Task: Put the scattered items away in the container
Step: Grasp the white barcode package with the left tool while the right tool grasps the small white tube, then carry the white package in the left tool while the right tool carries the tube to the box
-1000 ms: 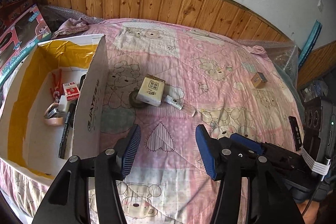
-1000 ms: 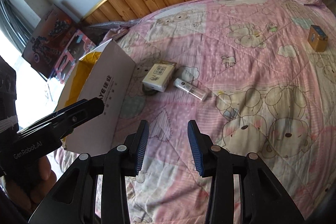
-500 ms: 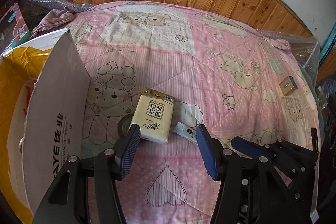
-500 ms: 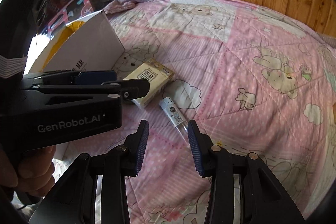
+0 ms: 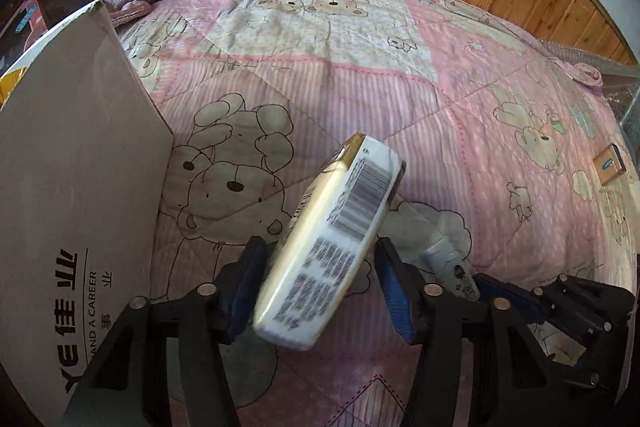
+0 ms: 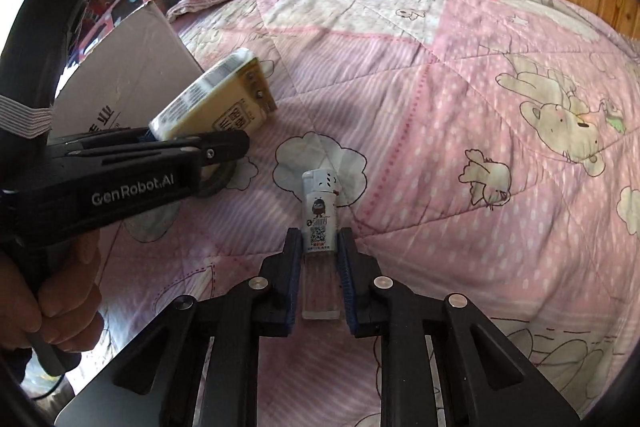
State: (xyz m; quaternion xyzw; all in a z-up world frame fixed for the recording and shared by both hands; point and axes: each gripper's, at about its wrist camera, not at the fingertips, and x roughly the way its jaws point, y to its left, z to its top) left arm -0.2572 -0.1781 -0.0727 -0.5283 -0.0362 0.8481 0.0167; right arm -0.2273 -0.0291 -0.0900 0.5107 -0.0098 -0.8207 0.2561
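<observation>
1. The pink quilted bedspread printed with cartoon bears (image 5: 360, 75) fills both views and serves as the landmark; wooden panelling runs behind it.
2. The white cardboard box with black lettering (image 5: 72, 187) stands on the bedspread's left edge, its wall upright.
3. The left gripper (image 5: 316, 283), held in a person's hand (image 6: 60, 291), stands wide open. The cream-yellow tissue pack with a barcode (image 5: 332, 247) sits tilted between its blue pads, raised off the bedspread; whether the pads touch it, I cannot tell.
4. The right gripper (image 6: 320, 259) has its fingers closed against the white lighter with a clear lower body (image 6: 320, 227), which lies on the bedspread, on a cloud print.
5. A small brown box (image 5: 610, 169) lies near the bedspread's right edge, well apart from the rest.
</observation>
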